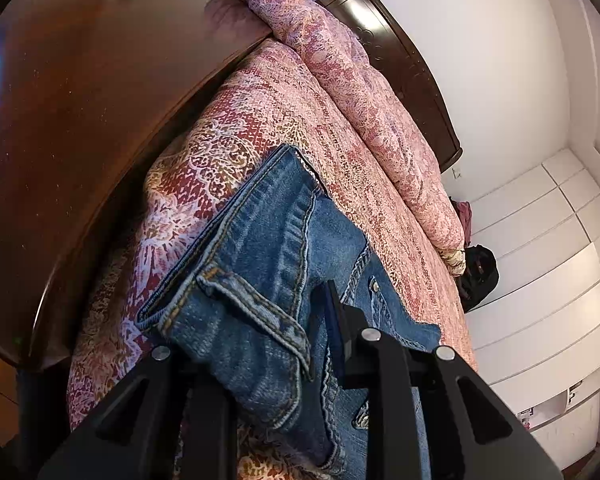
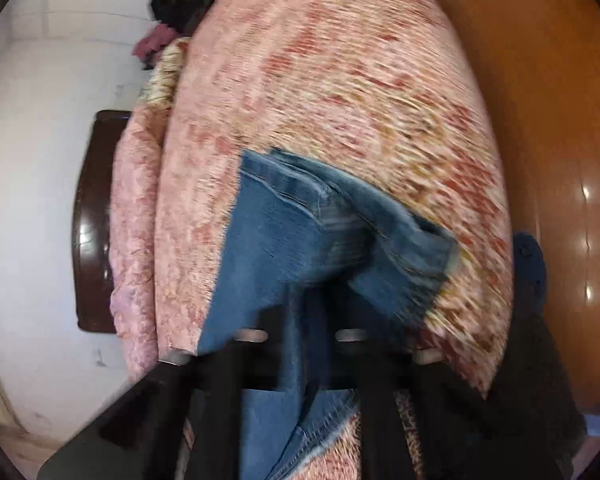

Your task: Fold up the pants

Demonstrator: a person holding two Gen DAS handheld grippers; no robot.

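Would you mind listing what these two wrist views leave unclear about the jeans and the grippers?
- Left wrist view: the left gripper has denim bunched over its tips, so the contact on the jeans is hidden.
- Right wrist view: motion blur smears the jeans and bedspread; the right gripper is buried in cloth.
- Both views: the jeans run off the bottom edge, so the legs and folds stay unseen.

No legible text, labels or numbers in either view. Jeans [image 1: 260, 264] show only stitching and rivets, no readable brand; right wrist view is motion-blurred.
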